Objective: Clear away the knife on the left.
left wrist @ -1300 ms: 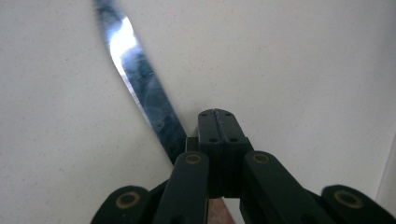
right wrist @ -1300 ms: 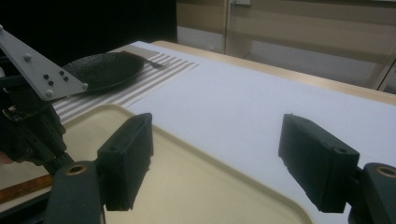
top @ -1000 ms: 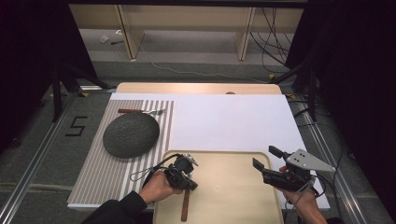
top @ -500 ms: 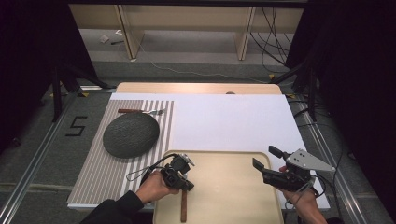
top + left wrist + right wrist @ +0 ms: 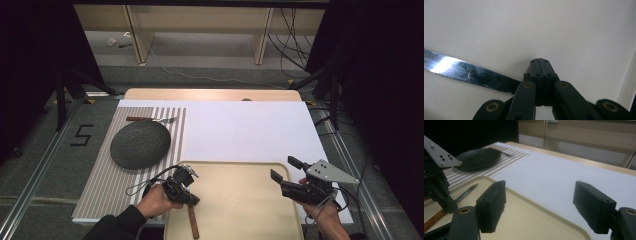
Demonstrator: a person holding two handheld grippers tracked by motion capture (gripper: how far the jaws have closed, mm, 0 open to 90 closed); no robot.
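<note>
A knife with a brown handle (image 5: 192,225) lies on the left part of the cream tray (image 5: 240,200). My left gripper (image 5: 192,199) is shut, its tips down where the blade meets the handle. In the left gripper view the shut jaws (image 5: 540,67) stand over the tray, and the serrated blade (image 5: 469,72) runs out to the left from behind them. Whether the jaws hold the knife is unclear. My right gripper (image 5: 283,168) hovers open over the tray's right rim with nothing between its jaws (image 5: 540,192). It looks at the knife (image 5: 466,191) and the left gripper (image 5: 447,206).
A dark round plate (image 5: 140,144) sits on the striped placemat (image 5: 100,190) left of the tray. A fork (image 5: 150,119) lies beyond the plate. A white mat (image 5: 250,130) covers the table behind the tray.
The left hand and its gripper have shifted slightly to the left. The knife handle lies where it was. The right gripper has stayed in place.
</note>
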